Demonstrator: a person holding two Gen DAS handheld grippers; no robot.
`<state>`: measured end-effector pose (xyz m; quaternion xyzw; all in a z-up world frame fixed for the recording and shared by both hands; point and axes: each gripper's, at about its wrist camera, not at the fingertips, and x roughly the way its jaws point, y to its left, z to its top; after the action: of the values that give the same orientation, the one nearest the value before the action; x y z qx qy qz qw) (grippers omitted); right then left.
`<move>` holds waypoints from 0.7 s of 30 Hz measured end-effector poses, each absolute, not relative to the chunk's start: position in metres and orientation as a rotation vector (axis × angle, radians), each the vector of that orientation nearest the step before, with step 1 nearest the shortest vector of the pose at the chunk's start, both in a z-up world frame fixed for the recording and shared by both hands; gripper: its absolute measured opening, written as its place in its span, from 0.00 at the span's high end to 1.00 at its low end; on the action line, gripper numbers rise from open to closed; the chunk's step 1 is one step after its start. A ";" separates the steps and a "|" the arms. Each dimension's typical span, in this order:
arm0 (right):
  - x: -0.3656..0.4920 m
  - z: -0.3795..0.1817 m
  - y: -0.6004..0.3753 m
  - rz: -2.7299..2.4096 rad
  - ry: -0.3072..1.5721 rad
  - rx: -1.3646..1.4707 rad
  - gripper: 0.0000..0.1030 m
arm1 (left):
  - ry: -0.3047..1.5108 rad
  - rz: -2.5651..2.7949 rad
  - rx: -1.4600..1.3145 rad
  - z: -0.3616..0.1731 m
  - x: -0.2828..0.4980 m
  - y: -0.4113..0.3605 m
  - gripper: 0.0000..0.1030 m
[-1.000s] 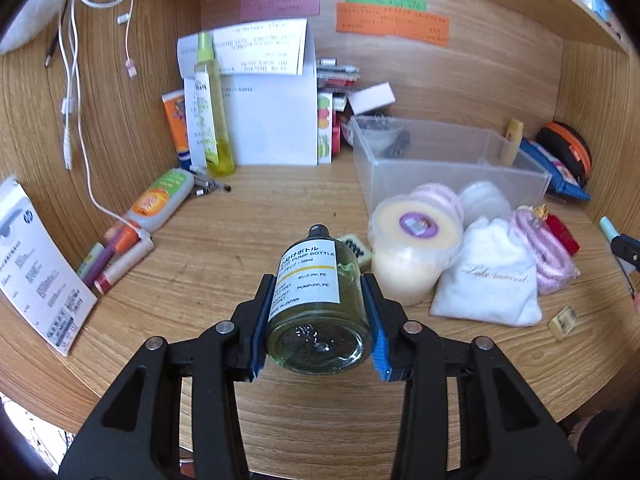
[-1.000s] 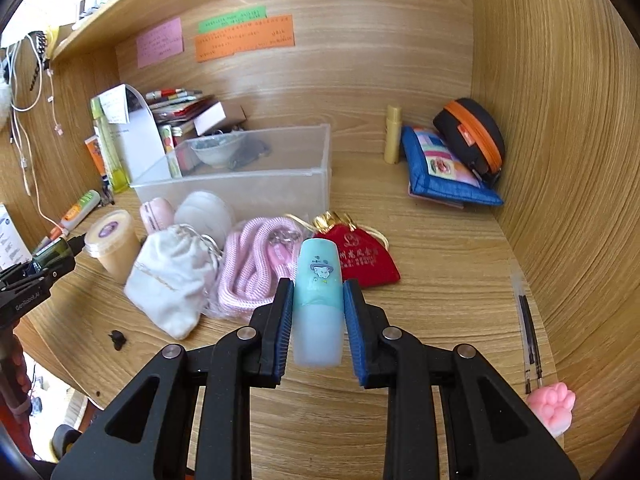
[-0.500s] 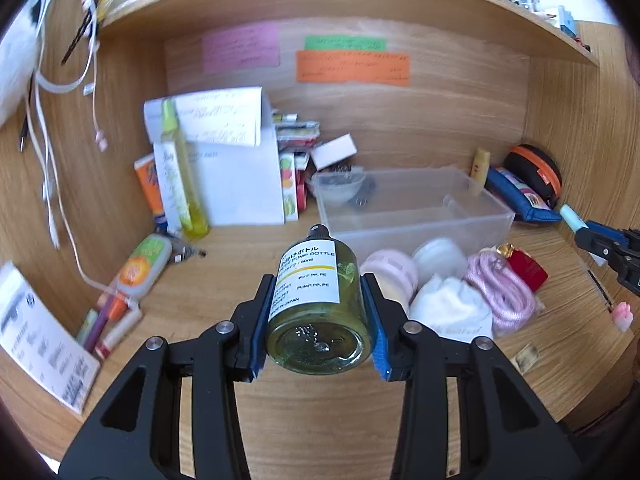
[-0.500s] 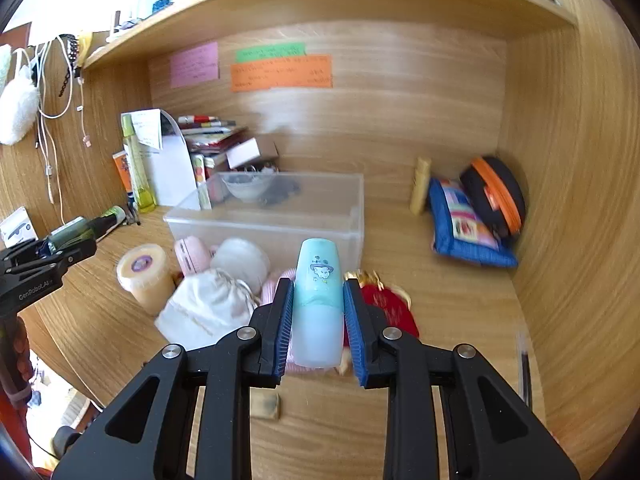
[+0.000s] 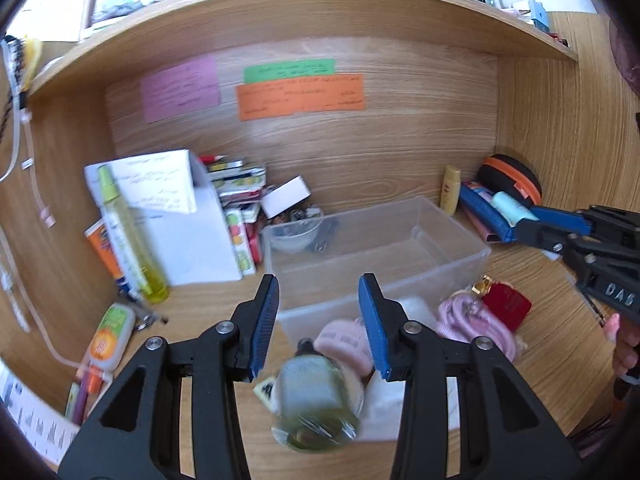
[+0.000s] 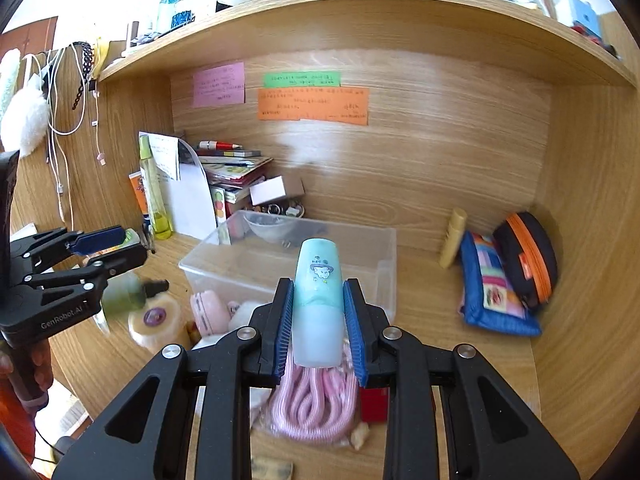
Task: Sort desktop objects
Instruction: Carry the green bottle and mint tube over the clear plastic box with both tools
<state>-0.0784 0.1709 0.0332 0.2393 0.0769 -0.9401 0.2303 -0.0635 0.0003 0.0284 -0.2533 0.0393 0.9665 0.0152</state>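
Observation:
My left gripper (image 5: 318, 324) is open, its jaws wide apart. A blurred green glass pump bottle (image 5: 318, 408) is below and between the fingers, free of them, above the desk in front of the clear plastic bin (image 5: 452, 264). In the right wrist view the bottle (image 6: 128, 294) shows just under the left gripper (image 6: 108, 246). My right gripper (image 6: 318, 312) is shut on a pale teal tube (image 6: 318, 300) with a cartoon print and holds it up in front of the bin (image 6: 380, 256). The right gripper also shows in the left wrist view (image 5: 532, 220).
In front of the bin lie a cream jar (image 6: 154, 322), pink round cases (image 5: 344, 340), a pink coiled cord (image 6: 316, 408) and a red pouch (image 5: 506, 304). A blue pouch (image 6: 492, 292) and a black-orange case (image 6: 528, 260) stand at the right wall. Papers, books and a yellow spray bottle (image 5: 128, 236) stand at the back left.
My left gripper has opened and the green bottle has left its jaws and dropped lower. Both grippers rose and moved back from the desk. The right gripper still holds the teal tube.

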 end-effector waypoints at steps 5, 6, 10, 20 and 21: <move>-0.103 0.031 0.160 -2.562 0.220 0.689 0.78 | 0.132 2.980 -0.845 0.019 -0.091 -0.001 0.60; -0.108 0.029 0.159 -2.557 0.215 0.699 0.78 | 0.115 2.976 -0.861 0.016 -0.095 -0.004 0.60; -0.118 0.022 0.154 -2.535 0.216 0.727 0.78 | 0.043 2.965 -0.910 0.010 -0.100 -0.020 0.60; -0.126 0.012 0.143 -2.500 0.220 0.766 0.78 | -0.155 2.837 -1.024 0.005 -0.081 -0.071 0.50; -0.126 0.012 0.142 -2.498 0.220 0.767 0.78 | -0.173 2.817 -1.034 0.003 -0.078 -0.072 0.50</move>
<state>-0.1260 0.1423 0.0120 0.2826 0.0809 -0.9207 0.2566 -0.0781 -0.0721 0.0032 -0.3431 -0.0575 0.9351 0.0679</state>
